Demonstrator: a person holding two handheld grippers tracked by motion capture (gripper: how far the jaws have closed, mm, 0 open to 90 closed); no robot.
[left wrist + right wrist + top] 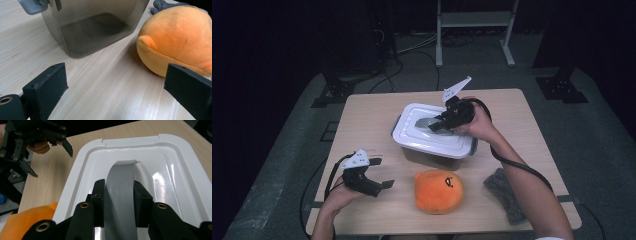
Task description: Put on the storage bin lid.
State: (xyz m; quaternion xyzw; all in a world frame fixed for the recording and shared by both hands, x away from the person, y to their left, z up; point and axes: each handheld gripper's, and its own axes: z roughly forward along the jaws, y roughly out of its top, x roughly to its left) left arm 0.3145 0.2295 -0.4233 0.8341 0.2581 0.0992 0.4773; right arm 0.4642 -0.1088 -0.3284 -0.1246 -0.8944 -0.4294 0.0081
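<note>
Right tool (pixel 119 206) is clamped on the grey handle (pixel 122 185) of the white lid (pixel 432 131) to lift it off the box mid-surface (pixel 372 115), while left tool (pixel 371 172) waits, jaws apart, beside the orange toy (pixel 438 191).

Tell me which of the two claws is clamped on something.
The right claw: its jaws squeeze the grey handle on the white lid. The left claw hangs open above the table, beside the orange plush toy.
</note>
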